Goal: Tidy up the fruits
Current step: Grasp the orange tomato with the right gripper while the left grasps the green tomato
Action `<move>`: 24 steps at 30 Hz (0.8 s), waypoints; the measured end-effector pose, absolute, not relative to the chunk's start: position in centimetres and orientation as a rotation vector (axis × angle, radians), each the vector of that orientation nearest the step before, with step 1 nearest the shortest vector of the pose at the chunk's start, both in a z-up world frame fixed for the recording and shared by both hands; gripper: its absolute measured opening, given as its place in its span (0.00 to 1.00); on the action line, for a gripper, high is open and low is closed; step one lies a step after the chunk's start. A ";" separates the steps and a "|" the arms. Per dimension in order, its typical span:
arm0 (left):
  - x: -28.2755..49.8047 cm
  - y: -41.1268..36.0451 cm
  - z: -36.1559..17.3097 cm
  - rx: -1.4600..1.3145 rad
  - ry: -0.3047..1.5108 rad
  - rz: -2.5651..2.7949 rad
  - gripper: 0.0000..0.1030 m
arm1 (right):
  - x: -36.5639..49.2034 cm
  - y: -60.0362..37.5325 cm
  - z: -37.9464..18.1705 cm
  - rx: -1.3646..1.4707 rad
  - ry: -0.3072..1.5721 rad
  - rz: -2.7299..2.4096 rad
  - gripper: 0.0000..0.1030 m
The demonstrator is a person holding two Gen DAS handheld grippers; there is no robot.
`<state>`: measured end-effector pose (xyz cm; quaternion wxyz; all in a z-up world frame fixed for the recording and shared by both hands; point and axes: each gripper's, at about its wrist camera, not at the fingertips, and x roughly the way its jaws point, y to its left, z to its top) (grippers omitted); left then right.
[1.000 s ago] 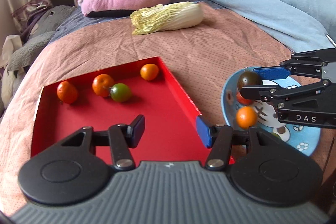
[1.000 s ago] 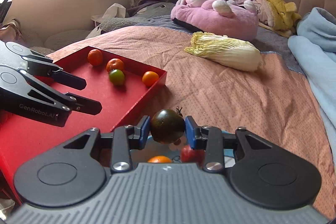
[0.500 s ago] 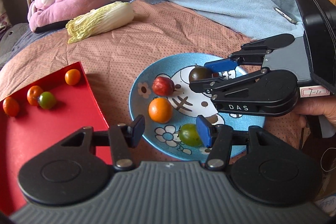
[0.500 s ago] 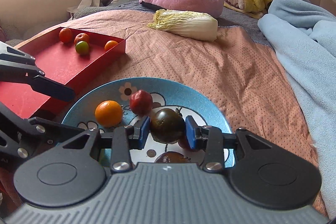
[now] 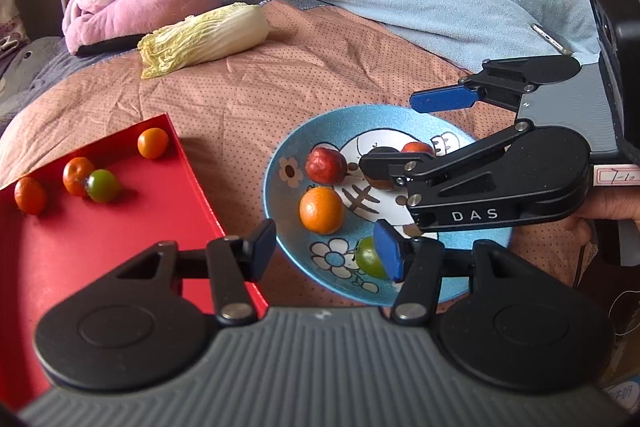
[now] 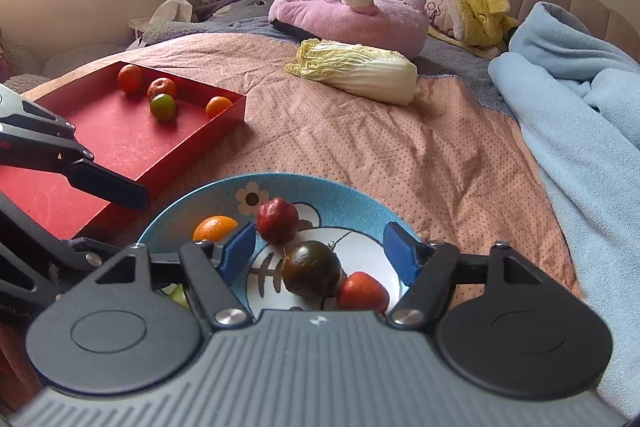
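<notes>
Spread over the bed is a dotted salmon-pink quilt (image 6: 360, 147), and on it sit the two containers of this job: a red tray (image 5: 120, 247) and a blue patterned plate (image 5: 288, 211). What has just changed is at the right hand-held gripper (image 6: 320, 251): half a second ago its blue pads were clamped on the dark tomato (image 6: 312, 269), and its jaws have just been opening, so that the tomato now lies free on the white middle of the plate, between the spread pads and touching neither. Just ahead of it sits a dark red fruit (image 6: 277, 221), and at its nearer right side a bright red one (image 6: 362, 293), which seems to touch it. An orange (image 6: 214, 228) lies ahead of the left pad. In my judgement the tomato's transfer is done, and the right hand-held gripper need only pull back without nudging it. The left hand-held gripper (image 5: 324, 247) stands at a middling gap with nothing between its pads, hovering over the near rim of the plate; a green fruit (image 5: 370, 257) lies just inside its right pad, partly hidden by it. Well off to its left, four small fruits wait at the tray's far end: three orange ones (image 5: 76, 175) and a green one (image 5: 103, 185). Whether those are meant for the plate I cannot tell; if so, the sorting looks roughly half done. A napa cabbage (image 6: 356, 71) lies far ahead, apart from all this.
</notes>
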<state>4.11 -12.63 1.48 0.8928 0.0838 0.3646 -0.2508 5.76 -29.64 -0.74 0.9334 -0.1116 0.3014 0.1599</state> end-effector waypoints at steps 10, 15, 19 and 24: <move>8.9 -5.4 2.8 0.248 0.737 -0.331 0.55 | 9.5 -23.5 2.4 -0.095 0.529 0.381 0.68; 12.1 -1.9 1.6 0.221 0.746 -0.227 0.55 | 12.3 -18.1 2.3 -0.124 0.532 0.471 0.56; 13.5 -1.5 0.3 0.194 0.752 -0.238 0.54 | 14.9 -15.6 1.1 -0.159 0.573 0.490 0.50; 14.8 -2.3 -0.9 0.176 0.754 -0.285 0.54 | 17.7 -14.8 -0.5 -0.182 0.624 0.477 0.47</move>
